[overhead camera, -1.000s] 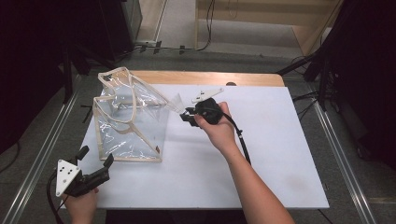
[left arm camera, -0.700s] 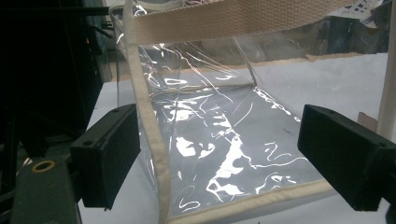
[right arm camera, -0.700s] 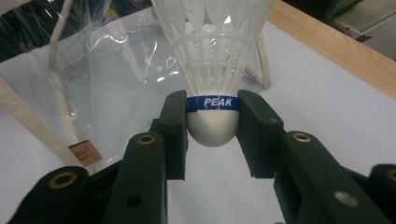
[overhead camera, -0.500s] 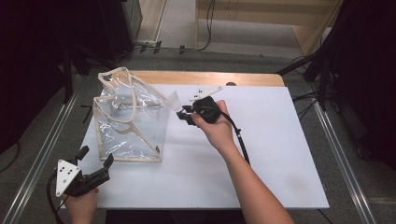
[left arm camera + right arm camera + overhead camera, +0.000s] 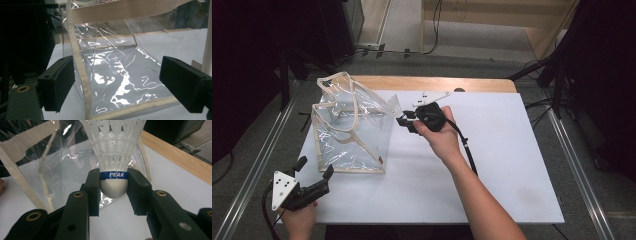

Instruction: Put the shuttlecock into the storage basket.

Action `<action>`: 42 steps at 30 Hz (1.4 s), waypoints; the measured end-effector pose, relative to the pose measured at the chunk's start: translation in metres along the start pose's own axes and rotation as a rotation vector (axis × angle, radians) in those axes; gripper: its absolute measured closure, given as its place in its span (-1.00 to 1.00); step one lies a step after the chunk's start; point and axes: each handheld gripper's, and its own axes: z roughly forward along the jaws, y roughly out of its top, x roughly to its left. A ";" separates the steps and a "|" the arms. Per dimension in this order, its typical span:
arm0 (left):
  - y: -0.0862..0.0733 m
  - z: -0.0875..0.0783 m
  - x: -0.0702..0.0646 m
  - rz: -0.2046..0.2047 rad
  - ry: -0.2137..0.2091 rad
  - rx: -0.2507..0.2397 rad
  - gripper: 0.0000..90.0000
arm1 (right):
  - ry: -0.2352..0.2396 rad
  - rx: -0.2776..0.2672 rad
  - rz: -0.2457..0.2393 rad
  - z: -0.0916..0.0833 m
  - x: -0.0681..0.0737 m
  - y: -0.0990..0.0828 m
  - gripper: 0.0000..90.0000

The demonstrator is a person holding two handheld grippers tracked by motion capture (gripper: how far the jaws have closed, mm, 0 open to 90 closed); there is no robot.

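The shuttlecock is clamped by its white cork base between the jaws of the right tool, the blue band marked PEAK sitting just at the jaw tips. Its long axis runs straight on from the tool: cork toward the hand, feather skirt pointing away, toward the clear bag. In the high view the right tool sits near the middle of the counter, and the bag lies from it at about 9 o'clock. The bag's raised corner is just beside the skirt; whether they touch cannot be told.

The bag is a clear plastic tote with cream webbing trim and handles. It rests on the left part of the counter and stands partly puffed up. Where exactly its mouth opens cannot be read with certainty from these views.

The left tool is held at the counter's near left corner, at about 7 o'clock from the bag, jaws spread wide and gripping nothing. In the left gripper view the left tool looks at the bag's near lower edge, which lies between and beyond its jaws.

As a judgement, the right hand is the nearer one for delivering the shuttlecock, skirt first; the left is placed to steady or open the bag.
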 end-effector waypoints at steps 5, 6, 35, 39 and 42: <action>0.000 0.000 0.000 -0.004 0.000 -0.003 -0.70 | 0.009 -0.014 -0.008 -0.001 0.005 0.005 0.38; 0.000 0.000 0.000 -0.002 0.000 -0.002 -0.70 | 0.009 -0.014 -0.005 -0.001 0.006 0.006 0.38; 0.000 0.000 0.000 0.004 0.000 0.002 -0.70 | 0.043 -0.073 -0.049 -0.002 0.027 0.036 0.38; 0.000 0.000 0.000 0.003 0.000 0.000 -0.70 | 0.051 -0.081 -0.054 -0.001 0.030 0.040 0.38; 0.000 0.000 0.000 0.002 0.000 0.001 -0.70 | 0.045 -0.081 -0.061 -0.001 0.033 0.042 0.38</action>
